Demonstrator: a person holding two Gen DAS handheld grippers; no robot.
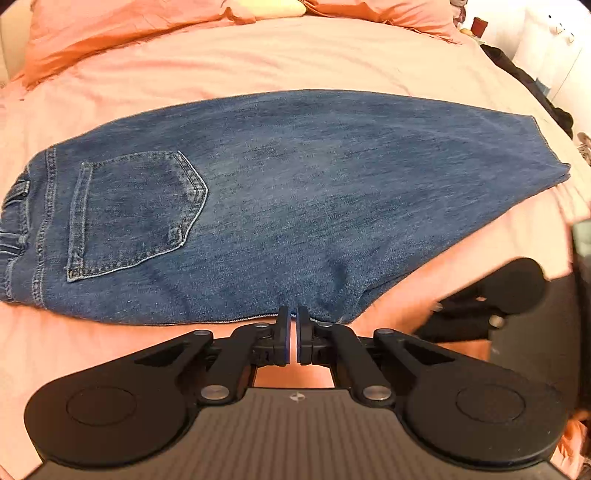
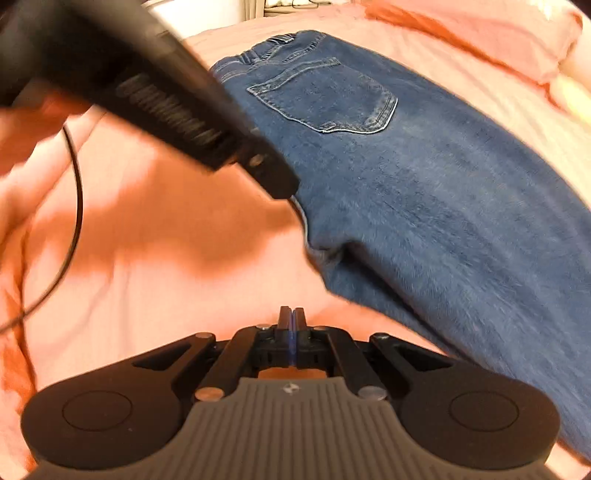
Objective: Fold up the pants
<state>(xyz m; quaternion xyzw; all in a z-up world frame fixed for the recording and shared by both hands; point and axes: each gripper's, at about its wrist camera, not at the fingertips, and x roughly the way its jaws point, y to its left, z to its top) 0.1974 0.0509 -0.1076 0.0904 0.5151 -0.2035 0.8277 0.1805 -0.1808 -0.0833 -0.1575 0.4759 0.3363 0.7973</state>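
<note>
Blue denim pants lie flat on the pink bed, folded lengthwise, back pocket up and waistband at the left. In the right wrist view the pants run from the upper middle to the lower right. My left gripper sits at the near edge of the pants with its jaws nearly closed, a thin gap between the pads; no cloth shows between them. It also shows in the right wrist view, tip at the pants' edge. My right gripper is shut and empty over bare sheet, left of the pants.
The pink bedsheet covers the bed, with orange-pink pillows at the far end. A black cable hangs at the left in the right wrist view. The right gripper's black body shows at the lower right. White furniture stands beyond the bed.
</note>
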